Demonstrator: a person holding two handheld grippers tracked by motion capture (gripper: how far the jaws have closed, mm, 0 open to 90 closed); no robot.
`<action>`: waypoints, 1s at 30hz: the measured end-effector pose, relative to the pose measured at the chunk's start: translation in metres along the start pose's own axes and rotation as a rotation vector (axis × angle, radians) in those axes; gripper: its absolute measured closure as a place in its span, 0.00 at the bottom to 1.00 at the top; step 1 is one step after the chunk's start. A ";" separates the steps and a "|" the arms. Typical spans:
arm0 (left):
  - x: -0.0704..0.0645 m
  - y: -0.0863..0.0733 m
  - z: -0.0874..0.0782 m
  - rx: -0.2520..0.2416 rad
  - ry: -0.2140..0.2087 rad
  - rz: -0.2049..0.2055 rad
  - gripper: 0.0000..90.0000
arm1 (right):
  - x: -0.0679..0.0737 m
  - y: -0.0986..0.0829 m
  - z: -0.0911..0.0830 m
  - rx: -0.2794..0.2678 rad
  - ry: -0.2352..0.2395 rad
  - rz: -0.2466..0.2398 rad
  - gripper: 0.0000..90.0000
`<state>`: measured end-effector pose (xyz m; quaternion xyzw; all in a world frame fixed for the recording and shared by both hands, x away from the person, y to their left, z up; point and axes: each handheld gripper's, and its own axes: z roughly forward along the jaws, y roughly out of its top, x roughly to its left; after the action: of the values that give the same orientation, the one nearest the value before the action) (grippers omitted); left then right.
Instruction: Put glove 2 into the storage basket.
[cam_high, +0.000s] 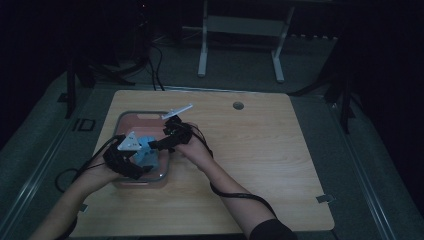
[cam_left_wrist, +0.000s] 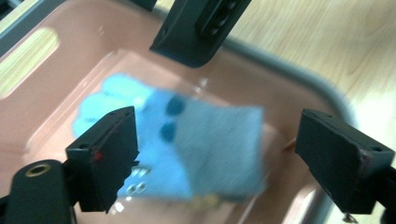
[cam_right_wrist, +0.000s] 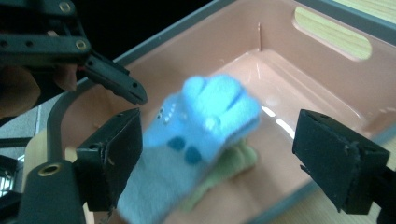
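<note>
A pink bin (cam_high: 145, 116) with a grey rim stands on the left part of the wooden table. Inside it lies a light blue sock-like cloth (cam_high: 147, 151) with dark blue dots (cam_left_wrist: 173, 106); its image is blurred. A yellow-green cloth (cam_right_wrist: 231, 170) peeks out from under it. My left gripper (cam_left_wrist: 224, 158) hangs open above the blue cloth (cam_left_wrist: 210, 149), one jaw on each side and neither touching it. My right gripper (cam_right_wrist: 219, 163) is open too and reaches into the bin (cam_right_wrist: 299, 93) from the right, straddling the blue cloth (cam_right_wrist: 196, 130). The two grippers (cam_high: 131, 148) (cam_high: 159, 144) face each other over the bin.
The bin's far wall has a handle slot (cam_right_wrist: 332, 33). A round cable hole (cam_high: 238, 105) sits in the table (cam_high: 250, 165) near its far edge. White legs of a frame (cam_high: 202, 55) stand on the floor beyond. Cables trail from both grippers.
</note>
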<state>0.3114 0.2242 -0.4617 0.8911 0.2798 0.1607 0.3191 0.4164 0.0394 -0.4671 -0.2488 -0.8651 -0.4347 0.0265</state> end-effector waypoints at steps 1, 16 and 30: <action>-0.002 0.003 0.001 0.004 0.001 -0.003 0.14 | 0.000 -0.002 -0.003 -0.003 -0.002 -0.008 0.18; -0.032 0.034 0.007 -0.046 -0.012 -0.032 0.08 | -0.016 -0.032 -0.051 -0.021 -0.043 -0.012 0.16; -0.076 0.061 0.030 -0.087 -0.097 0.011 0.08 | -0.036 -0.072 -0.075 -0.002 -0.057 0.007 0.16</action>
<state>0.2889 0.1250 -0.4524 0.8846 0.2521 0.1312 0.3698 0.4022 -0.0689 -0.4830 -0.2643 -0.8640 -0.4285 0.0033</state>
